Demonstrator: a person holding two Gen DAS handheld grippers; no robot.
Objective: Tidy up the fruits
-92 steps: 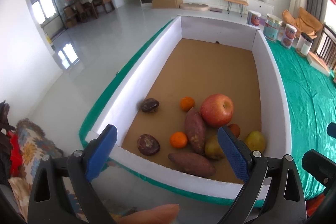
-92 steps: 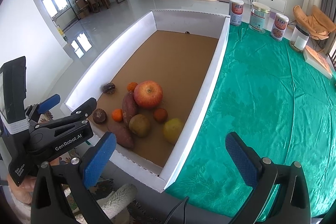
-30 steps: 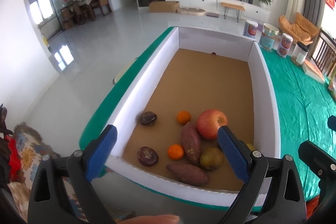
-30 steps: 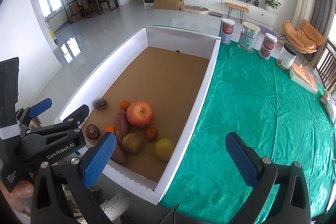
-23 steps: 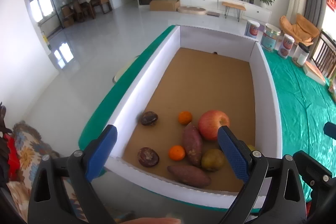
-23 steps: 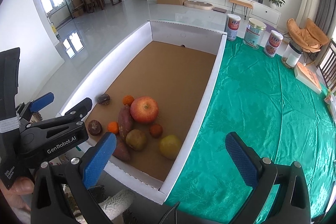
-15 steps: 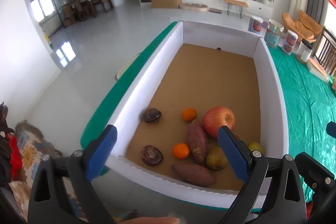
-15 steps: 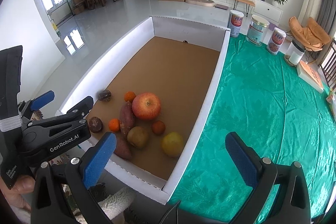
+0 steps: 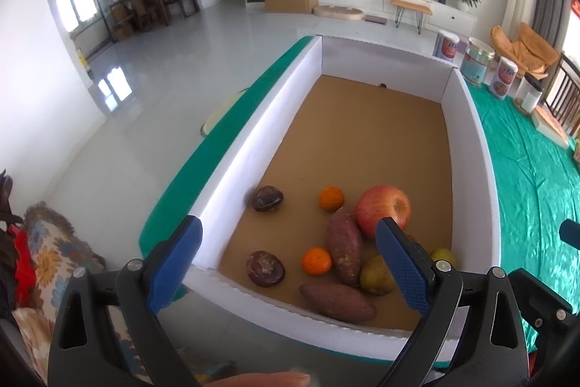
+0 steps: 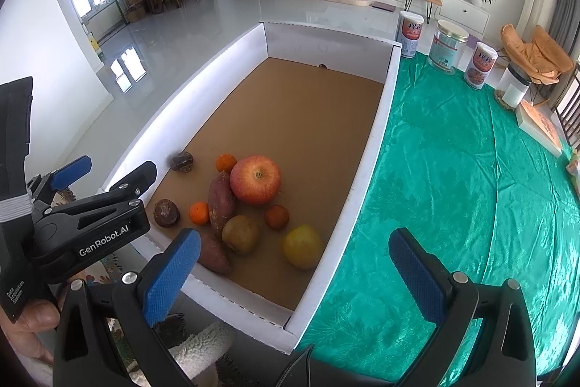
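Both grippers hang with jaws spread wide and nothing in them: the left gripper (image 9: 286, 260) over the near wall of the box (image 9: 471, 147), the right gripper (image 10: 293, 271) over its near right corner. The fruit is bunched at the box's near end around the apple (image 10: 255, 179). A reach for the apple risks knocking the sweet potato (image 10: 220, 200) touching it and rolling the mandarin (image 10: 226, 162) just beside; the round apple could also squirt out of a shallow pinch.

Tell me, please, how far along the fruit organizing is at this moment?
Nothing looks sorted yet. The apple, sweet potatoes, oranges and the rest lie bunched at the near end of the box. The left gripper and right gripper are open and empty. All the sorting remains.
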